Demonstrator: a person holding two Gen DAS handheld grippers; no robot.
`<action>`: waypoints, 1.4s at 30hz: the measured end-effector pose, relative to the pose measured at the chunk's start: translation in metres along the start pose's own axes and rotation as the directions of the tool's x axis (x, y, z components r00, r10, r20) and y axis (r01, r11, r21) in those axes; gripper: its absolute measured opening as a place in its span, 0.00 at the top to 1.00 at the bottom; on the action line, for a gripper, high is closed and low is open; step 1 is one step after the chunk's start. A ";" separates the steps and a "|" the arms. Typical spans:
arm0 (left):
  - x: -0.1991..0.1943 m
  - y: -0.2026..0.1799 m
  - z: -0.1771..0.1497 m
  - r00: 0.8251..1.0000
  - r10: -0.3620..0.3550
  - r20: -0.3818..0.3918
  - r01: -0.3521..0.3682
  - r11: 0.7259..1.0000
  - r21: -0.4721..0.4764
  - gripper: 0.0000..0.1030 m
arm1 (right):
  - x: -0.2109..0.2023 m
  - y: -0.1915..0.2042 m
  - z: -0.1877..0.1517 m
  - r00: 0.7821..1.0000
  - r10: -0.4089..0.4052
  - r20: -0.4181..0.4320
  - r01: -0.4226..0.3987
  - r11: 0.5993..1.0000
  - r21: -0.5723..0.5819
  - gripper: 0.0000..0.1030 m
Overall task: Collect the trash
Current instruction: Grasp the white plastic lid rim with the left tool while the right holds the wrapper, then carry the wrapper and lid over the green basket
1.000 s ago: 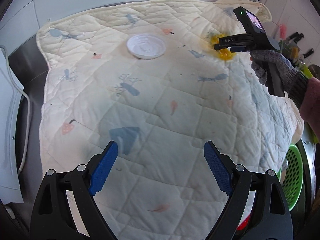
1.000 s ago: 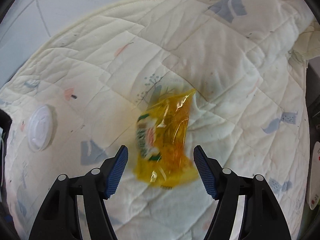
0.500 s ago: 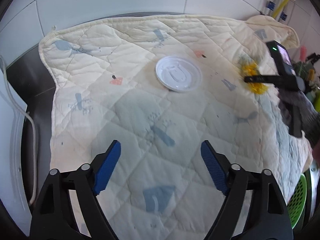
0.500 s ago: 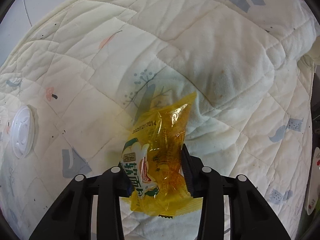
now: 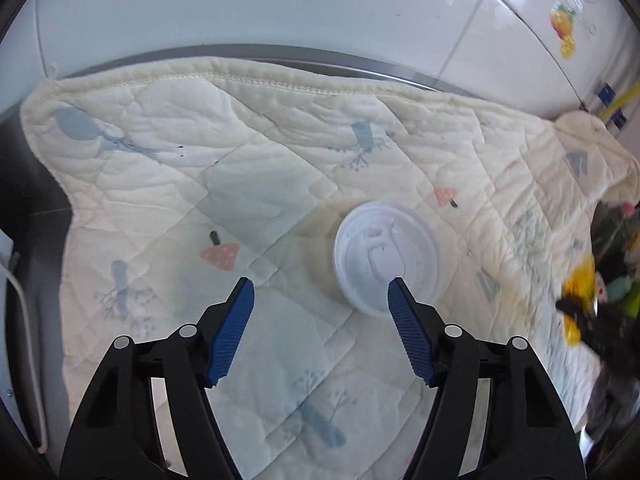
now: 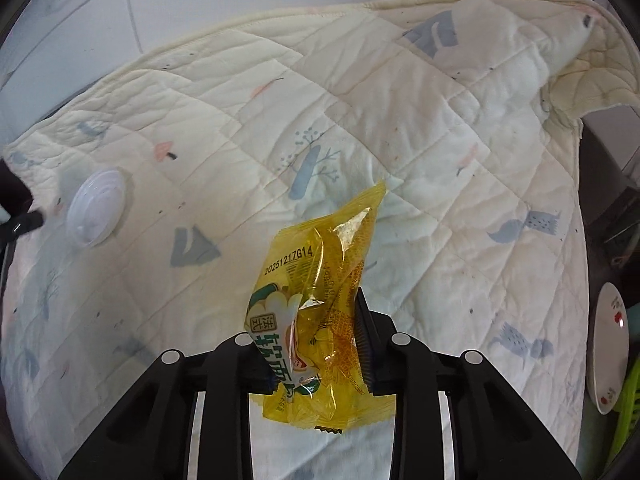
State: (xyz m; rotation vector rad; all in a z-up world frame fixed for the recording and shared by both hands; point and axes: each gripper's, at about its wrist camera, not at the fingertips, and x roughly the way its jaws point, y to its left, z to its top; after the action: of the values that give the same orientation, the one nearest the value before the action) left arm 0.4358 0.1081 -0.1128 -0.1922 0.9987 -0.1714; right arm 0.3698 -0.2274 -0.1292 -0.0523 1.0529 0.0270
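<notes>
A yellow snack wrapper (image 6: 320, 312) is pinched in my right gripper (image 6: 316, 320), whose jaws are still closing on it, and it hangs just above the quilted cream blanket (image 6: 400, 120). The same wrapper (image 5: 580, 292) shows blurred at the right edge of the left wrist view. A white plastic cup lid (image 5: 386, 256) lies flat on the blanket; it also appears as the lid (image 6: 95, 213) at the left of the right wrist view. My left gripper (image 5: 320, 292) hovers just short of the lid with nothing between its blue pads; its jaws are narrowing, and the right fingertip (image 5: 396, 292) overlaps the lid's near rim.
The blanket (image 5: 200, 160) covers a counter against a white tiled wall (image 5: 280, 8). A white plate (image 6: 610, 352) and a green basket (image 6: 628, 420) stand off the blanket's right edge. A white cord (image 5: 24, 320) runs down the left side.
My right gripper has shut on the yellow wrapper and lifted it slightly. My left gripper has travelled across the blanket to the white lid, and its jaws have narrowed.
</notes>
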 end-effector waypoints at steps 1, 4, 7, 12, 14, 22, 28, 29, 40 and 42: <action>0.007 0.001 0.004 1.000 -0.002 -0.012 0.002 1.000 -0.018 0.37 | -0.007 0.000 -0.007 1.000 0.002 0.003 -0.002 1.000 -0.005 0.72; 0.022 0.002 0.007 0.999 -0.031 -0.044 0.028 0.998 -0.052 0.46 | -0.026 -0.007 -0.027 1.000 0.007 0.008 -0.007 1.000 -0.022 0.73; 0.033 -0.002 0.010 0.997 -0.045 -0.058 0.042 0.997 -0.058 0.47 | -0.042 -0.006 -0.042 1.000 0.007 0.013 -0.007 0.999 -0.036 0.72; 0.049 -0.007 0.013 0.995 -0.049 -0.089 0.042 0.997 -0.071 0.55 | -0.056 -0.003 -0.054 1.000 0.016 0.005 -0.016 0.999 -0.039 0.72; 0.054 -0.006 0.012 0.993 -0.054 -0.107 0.046 0.996 -0.074 0.55 | -0.058 -0.005 -0.056 1.000 0.019 0.000 -0.019 0.999 -0.035 0.72; 0.055 -0.005 0.008 0.993 -0.068 -0.101 0.058 0.993 -0.105 0.82 | -0.079 -0.007 -0.082 0.999 0.032 -0.006 -0.032 0.999 -0.027 0.72; 0.041 -0.009 -0.012 0.994 -0.056 -0.092 0.044 0.990 -0.130 0.95 | -0.095 -0.004 -0.103 0.999 0.044 -0.011 -0.045 0.999 -0.030 0.72; 0.037 -0.011 -0.017 0.994 -0.063 -0.089 0.050 0.989 -0.136 0.96 | -0.098 -0.003 -0.107 0.999 0.048 -0.010 -0.048 0.998 -0.030 0.72; -0.040 -0.036 -0.074 0.987 -0.150 -0.058 0.145 0.986 -0.082 0.96 | -0.131 0.002 -0.161 0.995 0.094 -0.034 -0.095 0.994 -0.058 0.72; -0.054 -0.039 -0.089 0.983 -0.174 -0.061 0.169 0.983 -0.078 0.96 | -0.140 0.001 -0.171 0.994 0.099 -0.035 -0.101 0.993 -0.066 0.72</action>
State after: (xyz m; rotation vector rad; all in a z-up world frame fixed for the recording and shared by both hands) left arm 0.3298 0.0755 -0.1065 -0.3410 1.0559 -0.3010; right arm 0.1524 -0.2353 -0.0924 -0.0613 1.0858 0.1528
